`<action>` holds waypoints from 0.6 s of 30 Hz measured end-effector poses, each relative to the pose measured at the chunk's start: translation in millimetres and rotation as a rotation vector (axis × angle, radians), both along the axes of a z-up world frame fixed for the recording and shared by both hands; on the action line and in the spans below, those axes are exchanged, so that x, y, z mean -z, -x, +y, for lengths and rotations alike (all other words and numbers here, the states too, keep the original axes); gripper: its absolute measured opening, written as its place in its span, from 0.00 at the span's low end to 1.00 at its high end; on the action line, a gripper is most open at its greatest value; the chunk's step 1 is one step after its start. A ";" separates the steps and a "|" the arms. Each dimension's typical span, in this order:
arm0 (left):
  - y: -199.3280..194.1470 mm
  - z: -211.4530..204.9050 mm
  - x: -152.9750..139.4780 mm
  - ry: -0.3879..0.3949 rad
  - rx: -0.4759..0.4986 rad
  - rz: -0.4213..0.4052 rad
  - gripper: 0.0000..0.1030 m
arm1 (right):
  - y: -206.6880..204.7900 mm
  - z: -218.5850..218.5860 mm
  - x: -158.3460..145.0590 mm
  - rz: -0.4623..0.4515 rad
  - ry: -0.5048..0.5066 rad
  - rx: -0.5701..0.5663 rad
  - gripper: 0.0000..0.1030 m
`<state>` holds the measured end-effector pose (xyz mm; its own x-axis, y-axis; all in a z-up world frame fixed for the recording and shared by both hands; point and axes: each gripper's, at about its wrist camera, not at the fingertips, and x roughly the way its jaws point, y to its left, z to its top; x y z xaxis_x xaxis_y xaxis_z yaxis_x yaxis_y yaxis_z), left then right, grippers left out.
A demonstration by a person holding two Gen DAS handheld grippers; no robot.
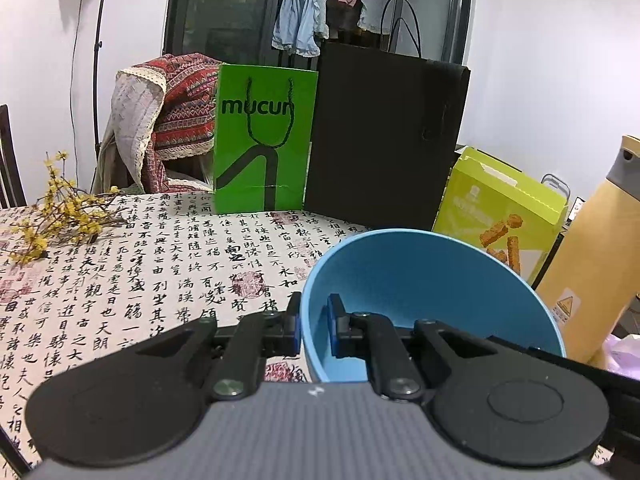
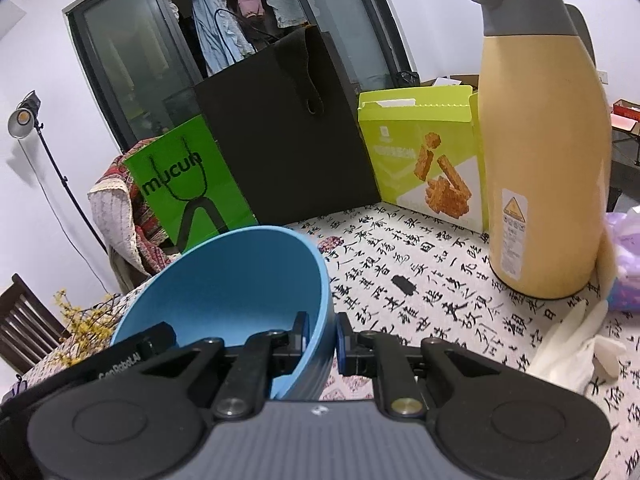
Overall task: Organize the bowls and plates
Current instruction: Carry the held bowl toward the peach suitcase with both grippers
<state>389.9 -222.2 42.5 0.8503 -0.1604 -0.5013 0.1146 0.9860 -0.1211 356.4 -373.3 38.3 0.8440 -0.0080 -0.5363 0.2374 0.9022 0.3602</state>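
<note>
A blue bowl hangs above the table, held from both sides. In the left wrist view my left gripper is shut on the bowl's left rim, one pad outside the wall and one inside. The right wrist view has the same blue bowl at lower left, with my right gripper shut on its right rim in the same way. The other gripper's black body shows at the bowl's far side. The bowl is empty and tilts a little. No plates are in view.
The table wears a cloth printed with calligraphy. At the back stand a green paper bag, a black bag and a lime snack box. A tall yellow thermos stands right, white gloves near it. Yellow flowers lie left.
</note>
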 end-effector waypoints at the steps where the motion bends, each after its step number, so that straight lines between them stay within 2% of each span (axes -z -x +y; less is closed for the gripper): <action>1: 3.5 1.0 -0.2 0.000 0.000 -0.002 0.12 | 3.2 0.9 -0.3 -0.001 -0.001 -0.001 0.13; 18: 46.2 23.7 -9.4 0.021 -0.029 -0.027 0.12 | 41.5 19.2 -9.5 -0.019 0.007 -0.024 0.13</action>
